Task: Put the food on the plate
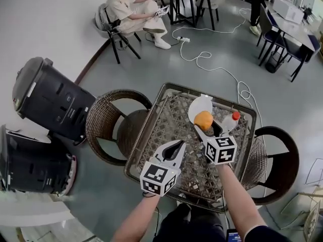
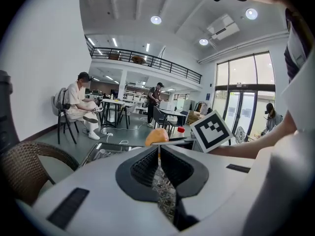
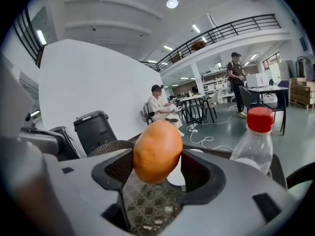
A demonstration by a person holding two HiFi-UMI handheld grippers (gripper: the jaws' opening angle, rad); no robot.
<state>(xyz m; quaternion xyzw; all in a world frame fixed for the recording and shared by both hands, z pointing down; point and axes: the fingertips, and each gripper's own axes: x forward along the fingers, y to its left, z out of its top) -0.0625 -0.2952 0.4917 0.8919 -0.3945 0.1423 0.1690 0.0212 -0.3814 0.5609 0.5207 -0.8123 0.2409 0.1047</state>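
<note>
The right gripper (image 1: 206, 127) is clamping an orange, egg-shaped food item (image 1: 203, 120) over the near rim of the white plate (image 1: 197, 105) on the wicker table (image 1: 161, 125), beside a red-capped bottle (image 1: 230, 122). In the head view the food is appearing round; only the right gripper view is showing its long axis standing nearly upright between the jaws, top leaning slightly right. The left gripper (image 1: 177, 146) is hovering nearby over the table, jaws narrowed to a slit around nothing.
</note>
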